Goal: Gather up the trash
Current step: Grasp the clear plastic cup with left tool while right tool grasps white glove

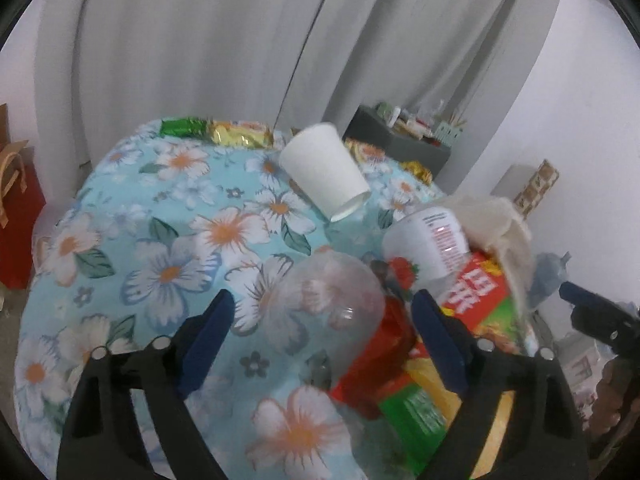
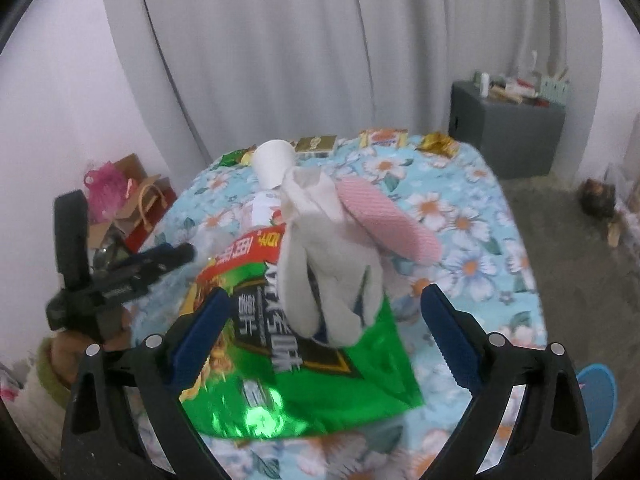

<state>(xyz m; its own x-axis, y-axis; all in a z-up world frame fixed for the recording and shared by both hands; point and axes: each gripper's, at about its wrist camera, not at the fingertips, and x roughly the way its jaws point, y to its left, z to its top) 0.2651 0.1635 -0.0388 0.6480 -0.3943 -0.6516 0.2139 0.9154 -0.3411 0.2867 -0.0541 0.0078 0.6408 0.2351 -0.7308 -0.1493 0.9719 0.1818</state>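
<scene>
The left gripper (image 1: 324,340) hangs spread wide, a clear domed plastic lid (image 1: 328,304) lying loose between its fingers on the flowered blue tablecloth (image 1: 160,240). Beyond it lies a tipped white paper cup (image 1: 326,170). The right gripper (image 2: 328,332) also gapes, released, over a green-and-red foil snack bag (image 2: 304,380) topped by crumpled white tissue (image 2: 324,280).

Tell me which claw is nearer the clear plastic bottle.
Left. The left claw is open with the clear plastic bottle lying between its fingers. The right claw is open over the green snack bag, off to the bottle's side.
</scene>
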